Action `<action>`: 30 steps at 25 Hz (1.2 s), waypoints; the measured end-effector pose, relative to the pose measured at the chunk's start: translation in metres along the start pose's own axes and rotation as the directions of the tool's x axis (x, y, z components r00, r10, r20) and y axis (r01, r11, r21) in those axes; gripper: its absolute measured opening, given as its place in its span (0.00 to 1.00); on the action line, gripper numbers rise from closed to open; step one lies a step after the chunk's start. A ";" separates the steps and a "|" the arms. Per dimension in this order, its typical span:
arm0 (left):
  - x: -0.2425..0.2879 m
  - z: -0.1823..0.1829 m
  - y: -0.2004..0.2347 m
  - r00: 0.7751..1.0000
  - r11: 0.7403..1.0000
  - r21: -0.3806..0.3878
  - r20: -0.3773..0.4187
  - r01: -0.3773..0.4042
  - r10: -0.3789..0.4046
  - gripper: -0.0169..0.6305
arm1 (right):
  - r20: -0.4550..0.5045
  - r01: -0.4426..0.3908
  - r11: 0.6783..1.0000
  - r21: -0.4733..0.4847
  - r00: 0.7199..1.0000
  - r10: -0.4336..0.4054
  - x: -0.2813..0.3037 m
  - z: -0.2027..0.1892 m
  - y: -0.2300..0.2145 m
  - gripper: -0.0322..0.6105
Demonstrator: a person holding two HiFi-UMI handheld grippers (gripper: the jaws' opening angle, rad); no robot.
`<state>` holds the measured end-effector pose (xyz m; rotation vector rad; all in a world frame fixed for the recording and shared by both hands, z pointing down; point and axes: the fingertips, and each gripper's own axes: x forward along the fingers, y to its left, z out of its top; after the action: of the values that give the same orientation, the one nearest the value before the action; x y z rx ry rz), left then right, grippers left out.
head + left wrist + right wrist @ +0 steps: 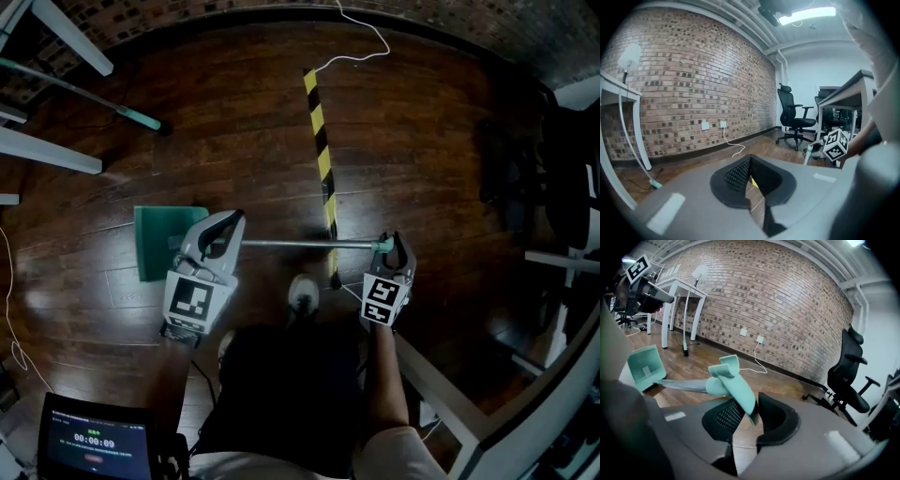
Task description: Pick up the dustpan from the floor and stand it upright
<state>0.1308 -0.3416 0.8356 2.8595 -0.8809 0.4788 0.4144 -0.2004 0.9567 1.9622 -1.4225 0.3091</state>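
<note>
The dustpan [169, 242] ran level, its handle tip clamped in the right gripper [396, 246], its pan leftward beside the closed, empty left gripper [228, 223].

This is an office room. A long brick wall [693, 79] runs beside a dark wooden floor [234, 141]. A black office chair [794, 117] on wheels stands near a desk [846, 89] at the far end, and a white desk [686, 286] stands close to the bricks. Wall sockets [714, 125] sit low on the wall, and a white cable [354, 56] lies on the floor below it. A flat lamp [806, 15] shines in the white ceiling. Yellow-black tape [321, 150] marks a line on the floor.
</note>
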 end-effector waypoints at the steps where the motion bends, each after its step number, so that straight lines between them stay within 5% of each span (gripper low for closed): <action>1: -0.008 0.012 0.005 1.000 1.000 -0.009 -0.001 -0.008 0.008 0.03 | -0.002 0.011 1.000 -0.018 1.000 -0.011 -0.008 0.012 -0.005 0.19; 9: -0.099 0.139 0.052 0.995 0.993 -0.075 -0.013 -0.096 0.095 0.03 | -0.023 0.008 0.980 -0.199 1.000 -0.013 -0.081 0.155 -0.017 0.24; 16: -0.165 0.211 0.075 0.991 0.990 -0.045 -0.023 -0.136 0.135 0.03 | 0.012 -0.075 0.895 -0.439 0.996 0.089 -0.127 0.268 0.040 0.31; 22: -0.207 0.234 0.079 0.982 0.982 -0.039 -0.031 -0.186 0.185 0.03 | 0.014 -0.191 0.832 -0.521 0.972 0.233 -0.160 0.303 0.113 0.36; 26: -0.230 0.239 0.083 0.976 0.975 -0.046 -0.023 -0.218 0.217 0.03 | -0.033 -0.307 0.735 -0.605 0.931 0.362 -0.184 0.316 0.162 0.40; 30: -0.250 0.248 0.087 0.972 0.971 -0.039 -0.024 -0.236 0.235 0.03 | -0.099 -0.390 0.692 -0.608 0.902 0.421 -0.201 0.325 0.185 0.42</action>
<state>-0.0478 -0.3294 0.5203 2.7210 -1.2195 0.5038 0.1079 -0.2919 0.6774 1.1153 -1.7171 -0.0267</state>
